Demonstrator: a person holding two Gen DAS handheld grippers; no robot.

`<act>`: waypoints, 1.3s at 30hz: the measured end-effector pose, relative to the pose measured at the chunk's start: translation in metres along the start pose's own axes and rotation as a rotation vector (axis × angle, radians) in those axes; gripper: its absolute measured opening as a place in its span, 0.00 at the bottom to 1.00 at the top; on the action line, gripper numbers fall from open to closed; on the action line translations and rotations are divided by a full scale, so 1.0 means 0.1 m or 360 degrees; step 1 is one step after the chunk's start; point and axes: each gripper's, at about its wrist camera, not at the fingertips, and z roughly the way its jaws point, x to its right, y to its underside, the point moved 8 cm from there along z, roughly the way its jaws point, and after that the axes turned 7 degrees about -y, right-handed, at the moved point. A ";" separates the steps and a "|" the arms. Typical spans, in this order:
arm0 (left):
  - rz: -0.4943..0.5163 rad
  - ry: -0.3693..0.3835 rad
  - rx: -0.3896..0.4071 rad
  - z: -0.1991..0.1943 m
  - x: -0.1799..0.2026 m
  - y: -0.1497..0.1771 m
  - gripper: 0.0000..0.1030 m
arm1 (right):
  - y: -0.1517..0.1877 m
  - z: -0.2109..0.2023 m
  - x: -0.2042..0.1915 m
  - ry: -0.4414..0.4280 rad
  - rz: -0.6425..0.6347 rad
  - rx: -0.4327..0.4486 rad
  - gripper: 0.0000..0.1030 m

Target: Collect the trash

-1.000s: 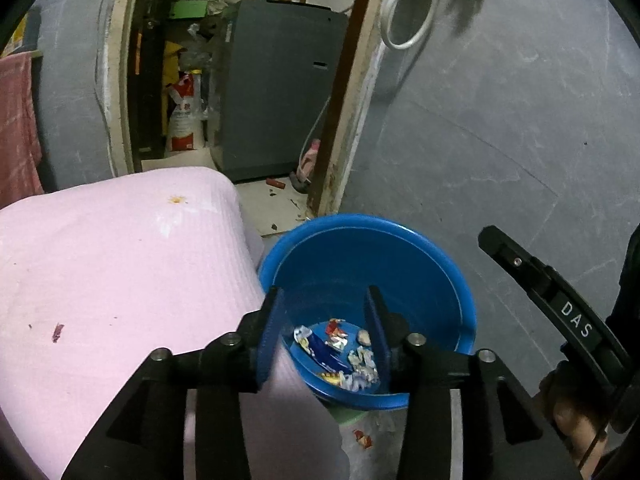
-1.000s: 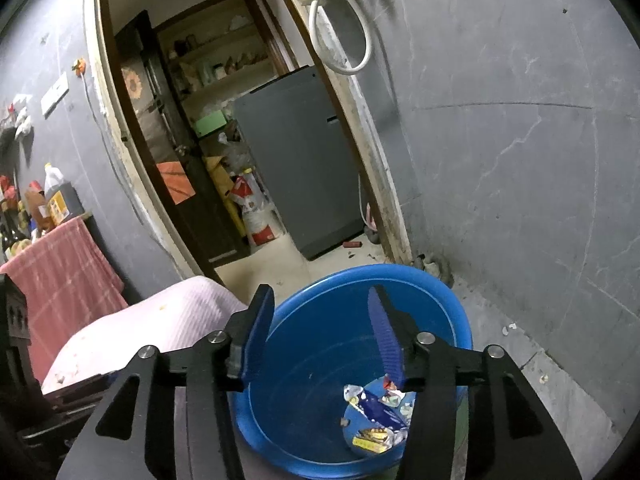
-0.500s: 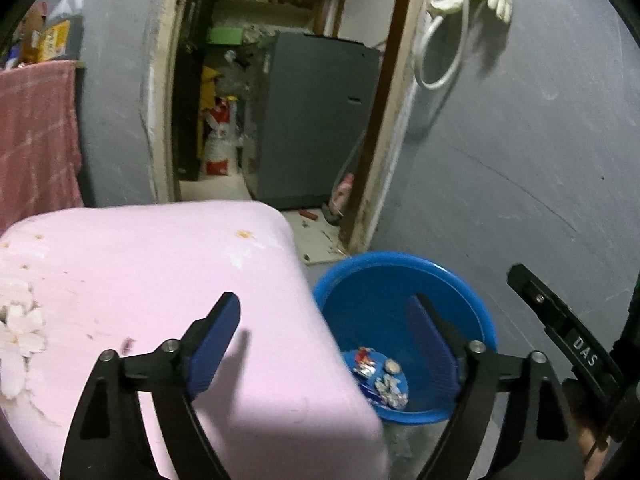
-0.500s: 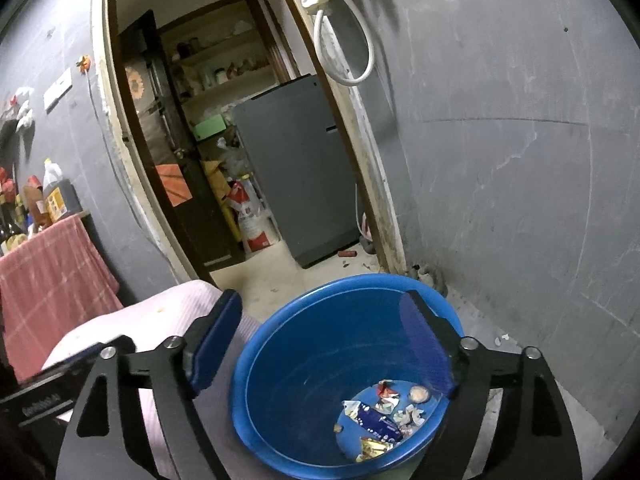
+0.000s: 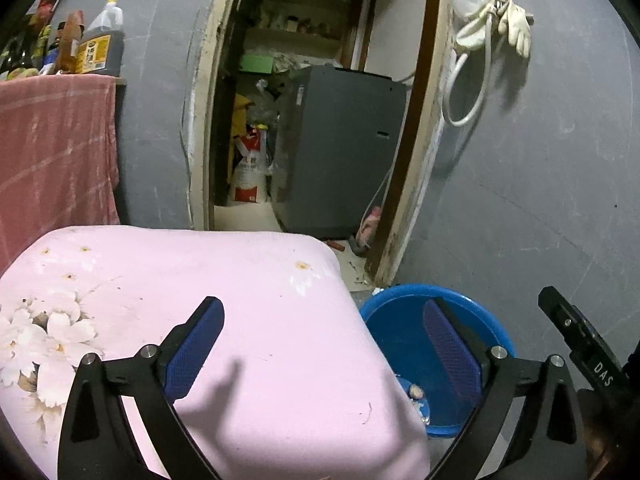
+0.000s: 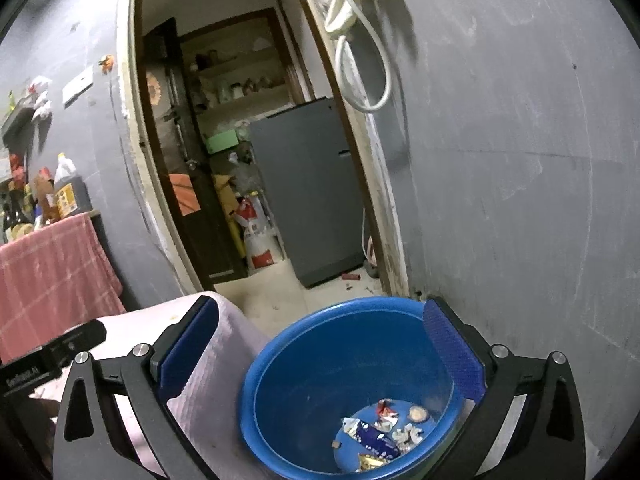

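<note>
**Both claws spreading, empty, over the bucket**

On my left sits the pink cushion (image 5: 168,300), its flowered cover clear of scraps as far as I can see, which is probably why my left gripper (image 5: 324,344) hangs above its near edge with nothing to take. Its jaws are opening, almost as wide as they go, and between them I see only cushion and the rim of the blue bucket (image 5: 472,312). The bucket stands on the floor just beside the cushion's right corner, close under the doorway, so a drop from either hand lands inside.

Further right, my right gripper (image 6: 320,344) points down into that bucket (image 6: 304,360). Its jaws are opening too, and nothing is between them. The trash (image 6: 380,432), crumpled wrappers and bits, lies in a small heap on the bucket's bottom. I judge both hands free for another piece.
</note>
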 end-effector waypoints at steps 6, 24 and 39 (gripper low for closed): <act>-0.0025 0.0004 0.0056 -0.14 -0.13 -0.07 0.95 | -0.06 -0.11 -0.20 -0.0023 -0.0104 0.0062 1.00; -0.0042 0.0007 0.0242 -1.07 -0.42 -0.18 0.98 | -0.27 -0.97 -0.77 -0.0062 -0.0279 0.0149 1.00; 0.0001 -0.0042 0.0343 -1.81 -0.61 0.13 0.98 | -0.07 -1.72 -1.10 -0.0073 -0.0355 0.0192 1.00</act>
